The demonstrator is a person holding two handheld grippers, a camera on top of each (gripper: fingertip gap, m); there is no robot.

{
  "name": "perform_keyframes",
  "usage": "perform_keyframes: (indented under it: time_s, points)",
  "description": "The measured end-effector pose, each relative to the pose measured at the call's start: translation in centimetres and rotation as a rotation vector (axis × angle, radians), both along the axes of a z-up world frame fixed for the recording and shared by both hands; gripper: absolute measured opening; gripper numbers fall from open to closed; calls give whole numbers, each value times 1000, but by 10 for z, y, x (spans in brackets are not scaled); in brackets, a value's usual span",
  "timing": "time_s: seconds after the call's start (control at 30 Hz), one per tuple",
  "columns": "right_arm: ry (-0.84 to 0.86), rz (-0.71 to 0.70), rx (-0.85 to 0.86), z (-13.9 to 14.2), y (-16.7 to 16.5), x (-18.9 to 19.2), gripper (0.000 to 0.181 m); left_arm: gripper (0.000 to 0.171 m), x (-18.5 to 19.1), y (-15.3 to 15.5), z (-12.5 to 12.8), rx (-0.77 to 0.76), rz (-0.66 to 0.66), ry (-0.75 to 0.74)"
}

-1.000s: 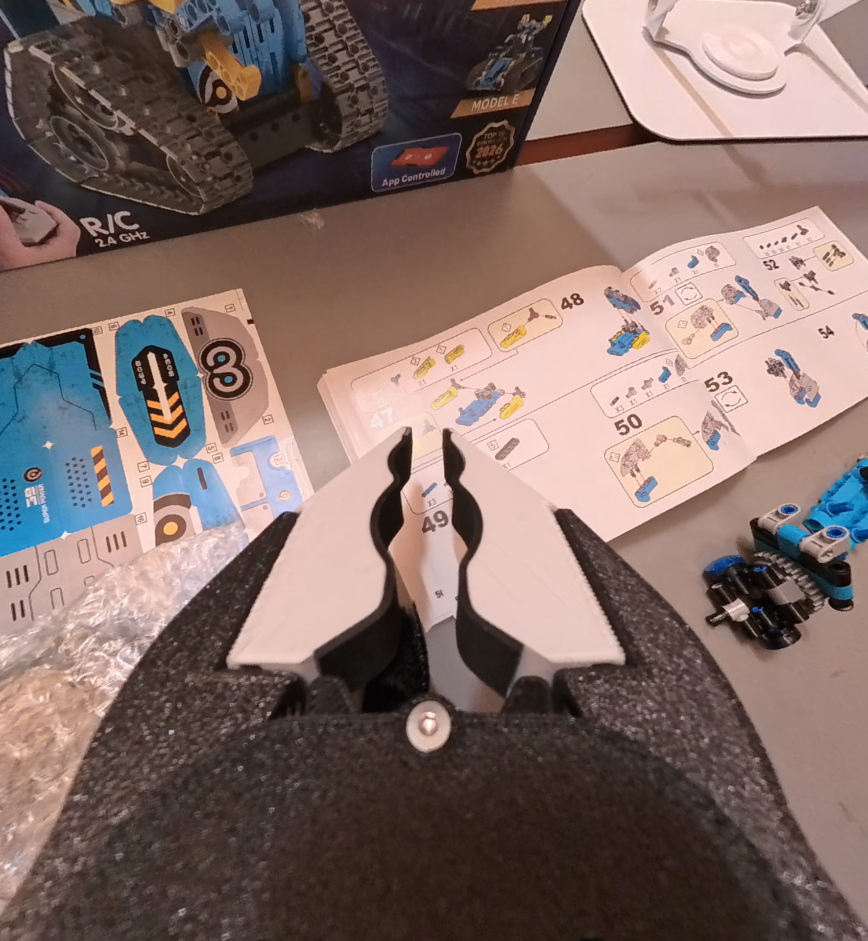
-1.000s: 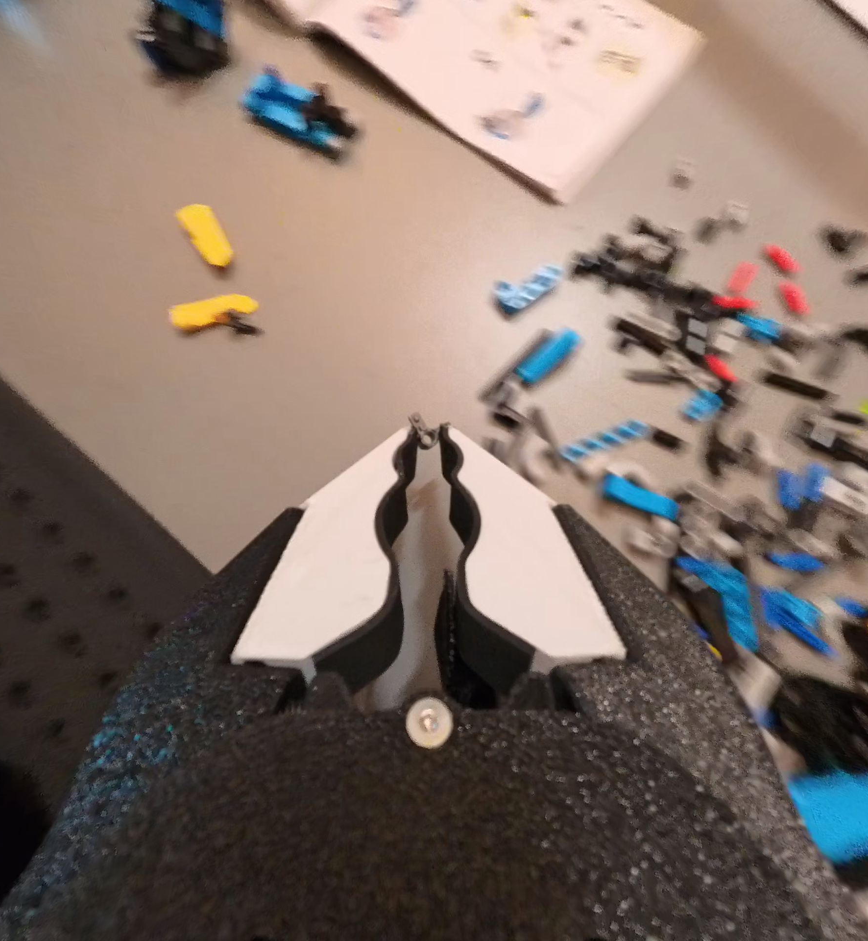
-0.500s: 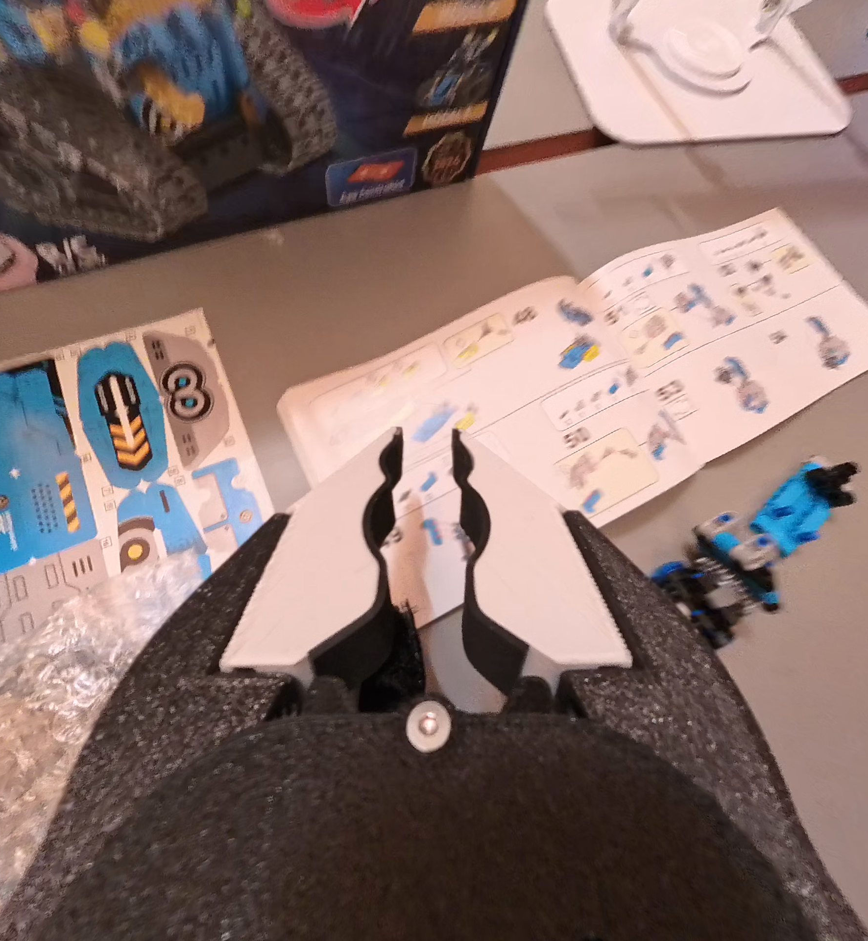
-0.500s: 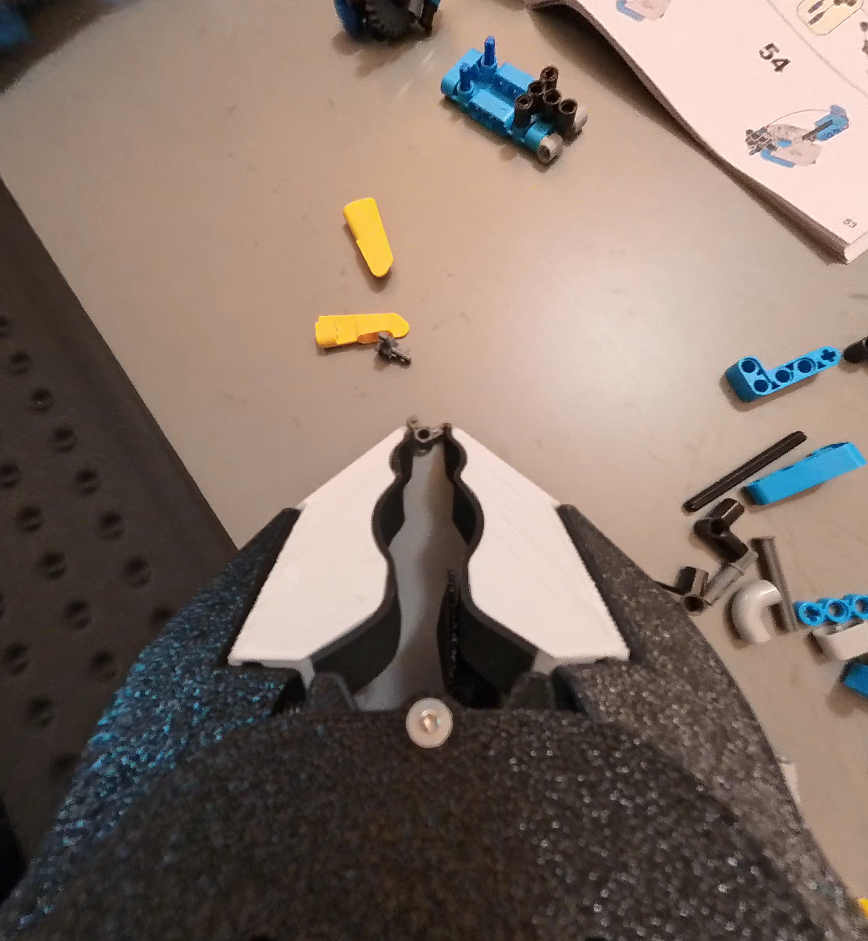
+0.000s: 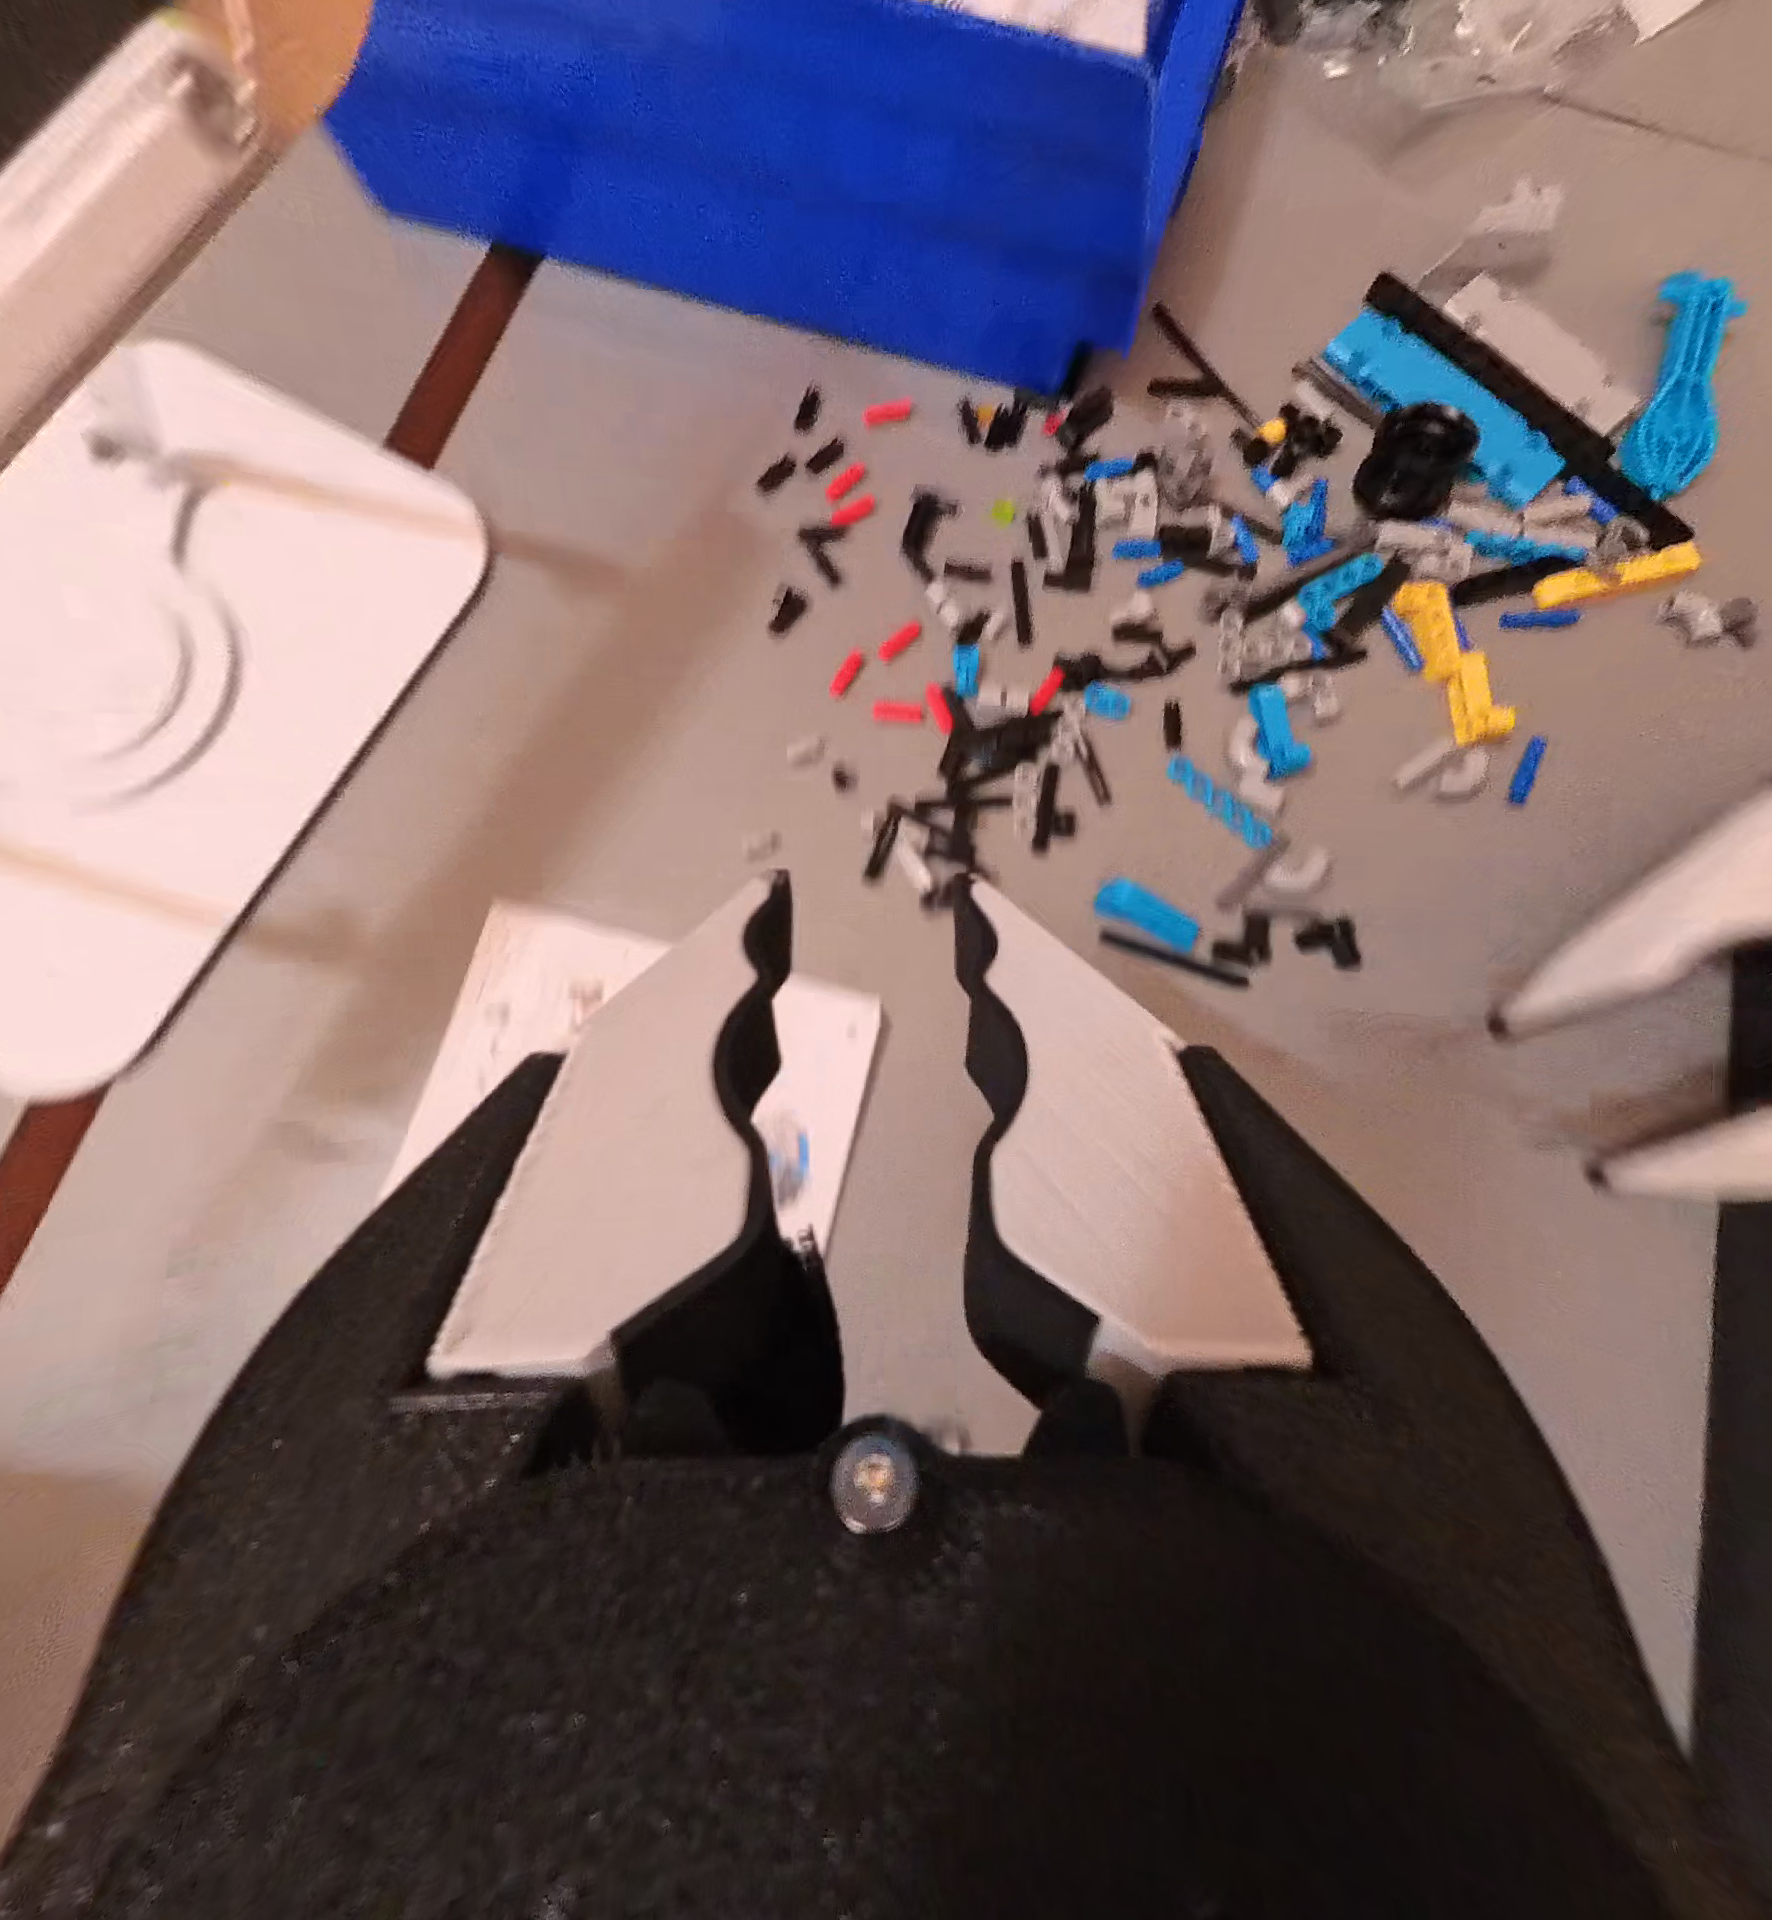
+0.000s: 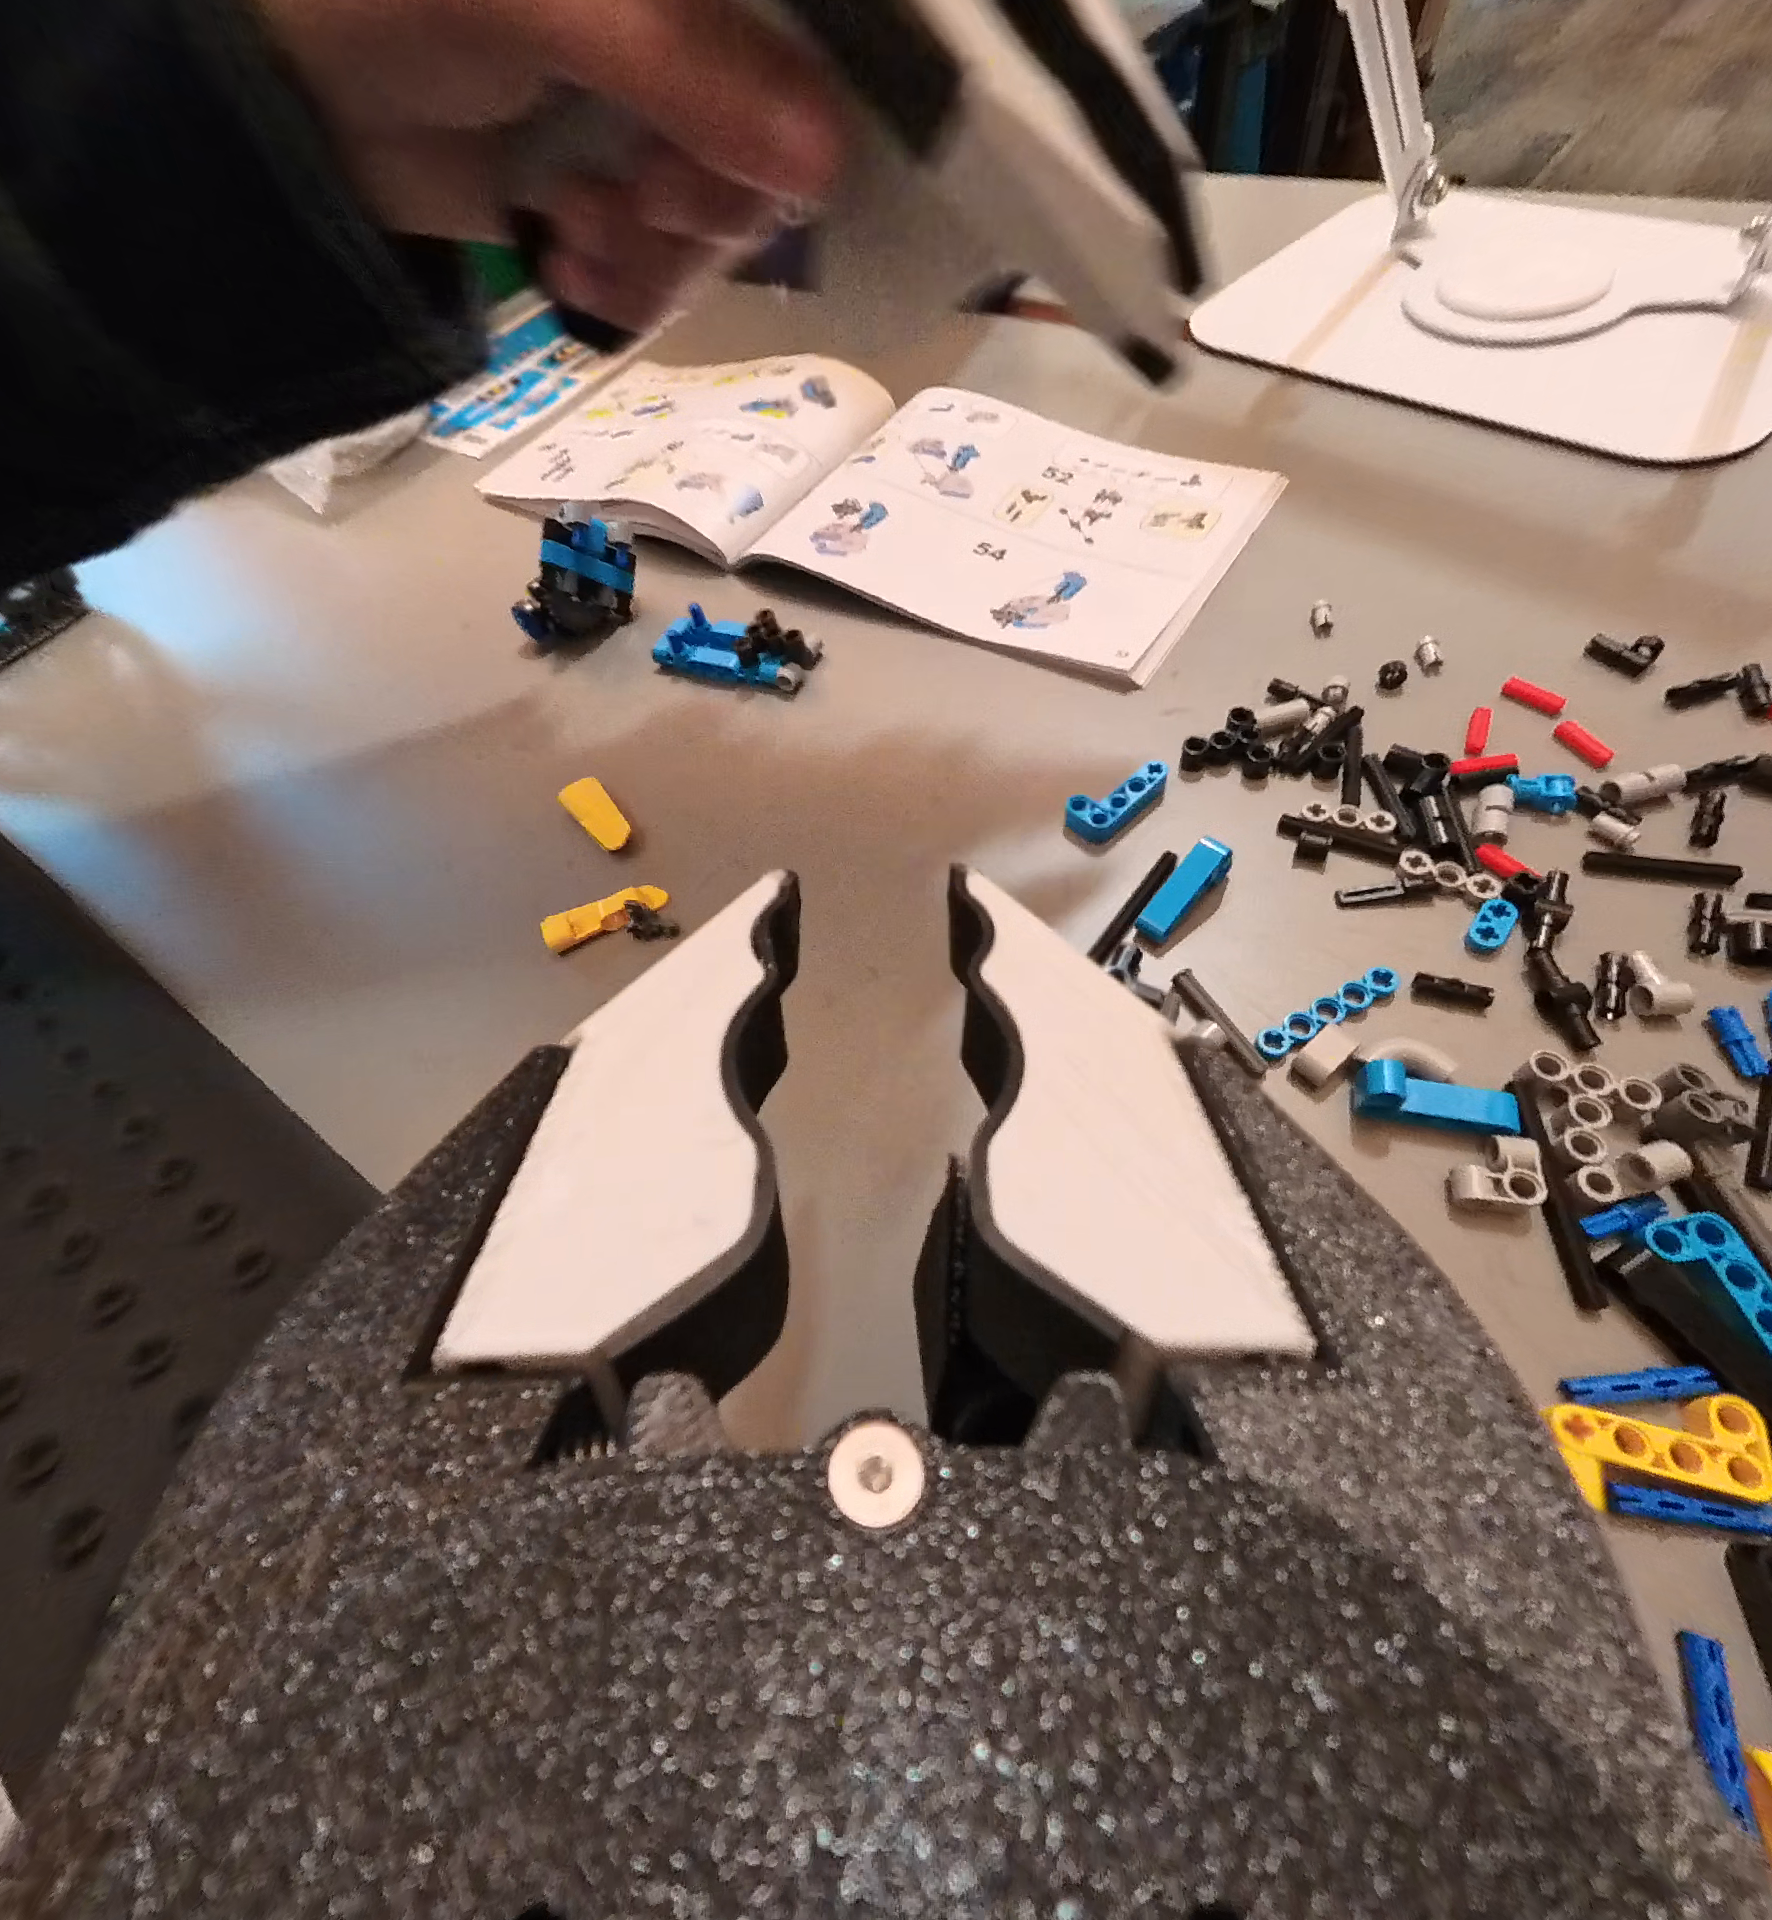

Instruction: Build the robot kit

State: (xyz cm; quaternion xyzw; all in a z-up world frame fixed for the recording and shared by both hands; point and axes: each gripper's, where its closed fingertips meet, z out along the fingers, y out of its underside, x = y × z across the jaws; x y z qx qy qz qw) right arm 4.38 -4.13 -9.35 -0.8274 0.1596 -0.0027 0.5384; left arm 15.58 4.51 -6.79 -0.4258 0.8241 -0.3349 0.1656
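Observation:
My left gripper (image 5: 871, 894) is open and empty. It hovers over the near edge of a pile of small loose building parts (image 5: 1121, 644), black, blue, red, grey and yellow. A corner of the open instruction booklet (image 5: 840, 1049) lies under its fingers. My right gripper (image 6: 871, 883) is open and empty above bare grey table (image 6: 861, 748). It also shows in the left wrist view (image 5: 1547, 1101). Two yellow parts (image 6: 596, 814) (image 6: 601, 916) lie just left of it, one with a small black pin (image 6: 650, 922) beside it. The left gripper (image 6: 1162, 322) shows blurred, held by a hand (image 6: 653, 135).
Two blue sub-assemblies (image 6: 575, 577) (image 6: 731, 644) stand by the booklet (image 6: 965, 520). The parts pile (image 6: 1536, 883) spreads to the right. A blue box (image 5: 757, 156) and a white stand base (image 5: 134, 675) lie beyond. A black perforated mat (image 6: 82, 1143) borders the table on the left.
My right gripper was shut on a small black pin; its jaws are now wide open and empty. My left gripper swung right from the booklet to the parts pile and opened wider.

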Motion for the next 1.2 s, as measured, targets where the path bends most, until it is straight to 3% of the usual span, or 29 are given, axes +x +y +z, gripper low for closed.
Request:
perform_keyframes:
  time_s: [0.2,0.37,0.53,0.7,0.83,0.93,1.03,1.1,1.2]
  points:
    - [-61,42,12,5,3,-9,27,30,74,-44,-50,116,-213,62]
    - [-50,52,26,6,2,-10,27,27,107,-51,-79,193,-258,76]
    - [-15,68,43,6,3,-10,26,18,109,-46,-96,250,-278,123]
    - [4,74,45,5,3,-10,26,5,107,-54,-98,188,-297,112]
    - [6,67,37,3,3,-9,25,5,103,-50,-97,143,-263,143]
    - [13,47,40,3,1,-4,25,5,81,-45,-81,86,-233,129]
    - [18,28,49,5,0,-1,25,5,32,-20,-42,37,-153,72]
    - [23,23,55,6,-1,1,25,5,-23,6,-23,15,-92,94]
    - [30,25,50,4,0,1,25,5,-119,35,-27,-62,-11,218]
